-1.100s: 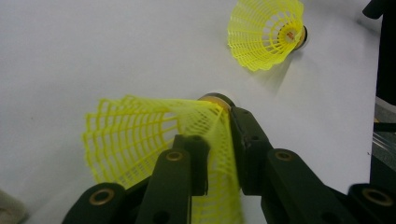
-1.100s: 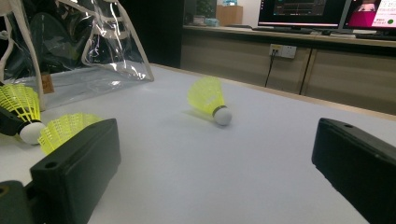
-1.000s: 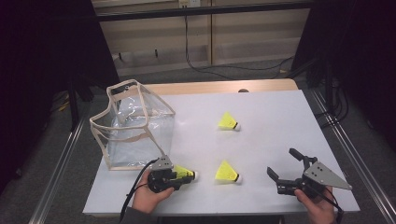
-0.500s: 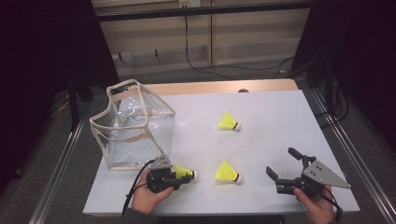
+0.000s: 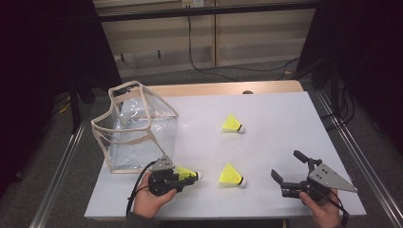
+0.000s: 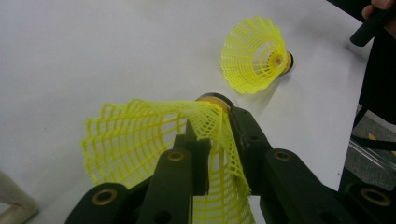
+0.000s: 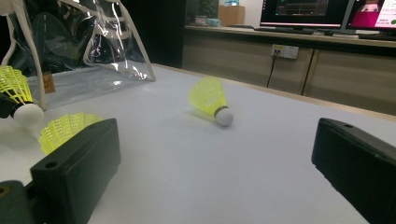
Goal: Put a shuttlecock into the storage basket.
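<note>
Change since earlier: nothing is shifting; both hands and all three shuttlecocks are lying where they were a moment before.
Left hand-held gripper [image 5: 183, 176]: it is pinching the held shuttlecock [image 6: 154, 140] by its yellow mesh skirt, the jaws pressing the mesh flat between them, near the worktop's front edge.
Held shuttlecock, position: its white cork is pointing right in the high view, away from the hand, just in front of the bag.
Right hand-held gripper [image 5: 290, 172]: its jaws are standing spread wide with nothing between them, at the front right of the worktop [image 5: 275, 123].
Near shuttlecock [image 5: 231, 175]: it is lying on its side between the two grippers, apart from both.
Far shuttlecock [image 5: 232, 124]: it is lying on its side toward the middle of the worktop, well apart from the grippers.
Clear bag [image 5: 133, 126]: it is standing open-topped at the left side of the worktop, behind the left hand.
</note>
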`<state>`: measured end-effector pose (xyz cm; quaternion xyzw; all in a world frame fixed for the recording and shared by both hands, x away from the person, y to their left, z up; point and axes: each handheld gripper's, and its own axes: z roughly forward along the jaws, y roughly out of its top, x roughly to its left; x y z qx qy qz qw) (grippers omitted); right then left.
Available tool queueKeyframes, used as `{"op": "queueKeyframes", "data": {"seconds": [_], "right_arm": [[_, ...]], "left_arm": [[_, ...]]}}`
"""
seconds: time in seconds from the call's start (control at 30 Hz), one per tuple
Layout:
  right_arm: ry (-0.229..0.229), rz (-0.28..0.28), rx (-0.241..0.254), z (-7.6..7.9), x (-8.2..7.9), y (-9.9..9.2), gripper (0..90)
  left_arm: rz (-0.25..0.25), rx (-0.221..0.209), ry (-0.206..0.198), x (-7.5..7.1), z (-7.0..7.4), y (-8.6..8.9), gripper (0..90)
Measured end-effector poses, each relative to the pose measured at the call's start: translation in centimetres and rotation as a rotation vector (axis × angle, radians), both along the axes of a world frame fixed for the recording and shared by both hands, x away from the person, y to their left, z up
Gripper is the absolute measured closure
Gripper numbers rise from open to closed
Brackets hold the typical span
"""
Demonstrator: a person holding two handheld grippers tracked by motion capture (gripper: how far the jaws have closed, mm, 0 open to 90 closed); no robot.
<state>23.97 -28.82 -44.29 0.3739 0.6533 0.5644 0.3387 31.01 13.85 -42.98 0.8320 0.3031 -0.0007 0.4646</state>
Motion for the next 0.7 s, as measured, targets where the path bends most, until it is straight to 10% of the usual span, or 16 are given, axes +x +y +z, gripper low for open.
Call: {"op": "queueKeyframes", "data": {"seconds": [0.7], "right_arm": [[0.000, -0.003, 0.011, 0.0, 0.0, 0.0, 1.1]], "left_arm": [[0.019, -0.002, 0.040, 0.0, 2.4, -0.2, 78.7]]}}
